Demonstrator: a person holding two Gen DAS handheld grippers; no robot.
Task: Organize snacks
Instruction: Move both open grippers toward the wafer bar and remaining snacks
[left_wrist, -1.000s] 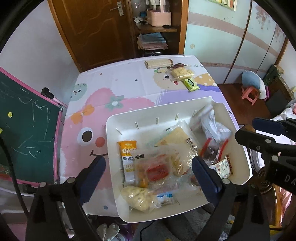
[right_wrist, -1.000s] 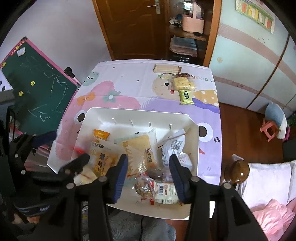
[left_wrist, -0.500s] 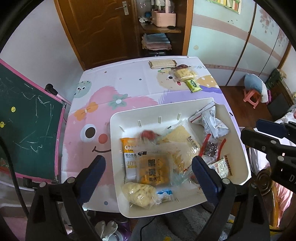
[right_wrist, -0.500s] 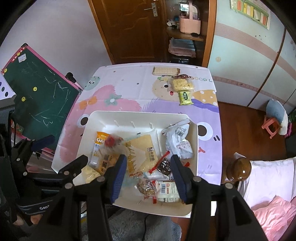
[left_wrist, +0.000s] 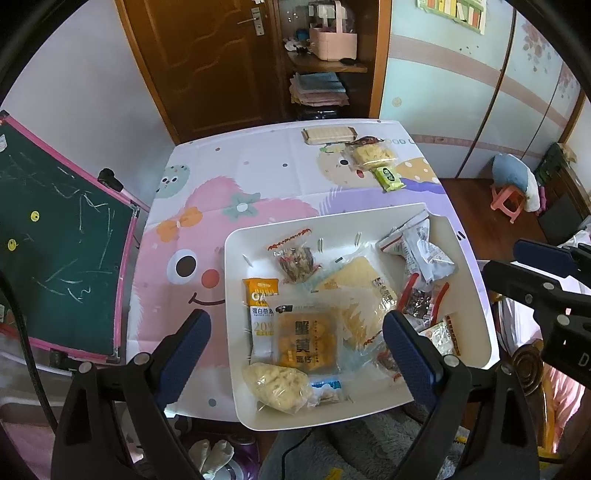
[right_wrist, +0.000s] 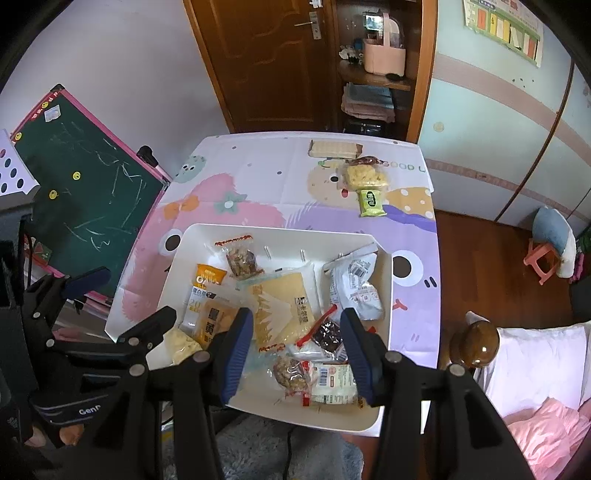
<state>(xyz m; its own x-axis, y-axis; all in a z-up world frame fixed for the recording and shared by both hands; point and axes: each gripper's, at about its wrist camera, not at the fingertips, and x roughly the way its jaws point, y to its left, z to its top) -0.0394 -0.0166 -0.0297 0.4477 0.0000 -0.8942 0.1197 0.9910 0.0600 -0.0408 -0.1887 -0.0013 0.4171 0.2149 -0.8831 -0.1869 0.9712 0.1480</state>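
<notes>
Over the white tray (left_wrist: 236, 280) on the table's near edge, snacks heaped inside: I read "20%" on the orange-and-white bar (left_wrist: 263, 317). Left gripper (left_wrist: 295, 347) and right gripper (right_wrist: 297, 343) jaws apart, empty.

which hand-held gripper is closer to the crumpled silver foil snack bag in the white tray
Right. The right hand-held gripper hovers just short of the crumpled silver foil snack bag, slightly to its left. The left hand-held gripper hovers over the white tray's opposite side.
</notes>
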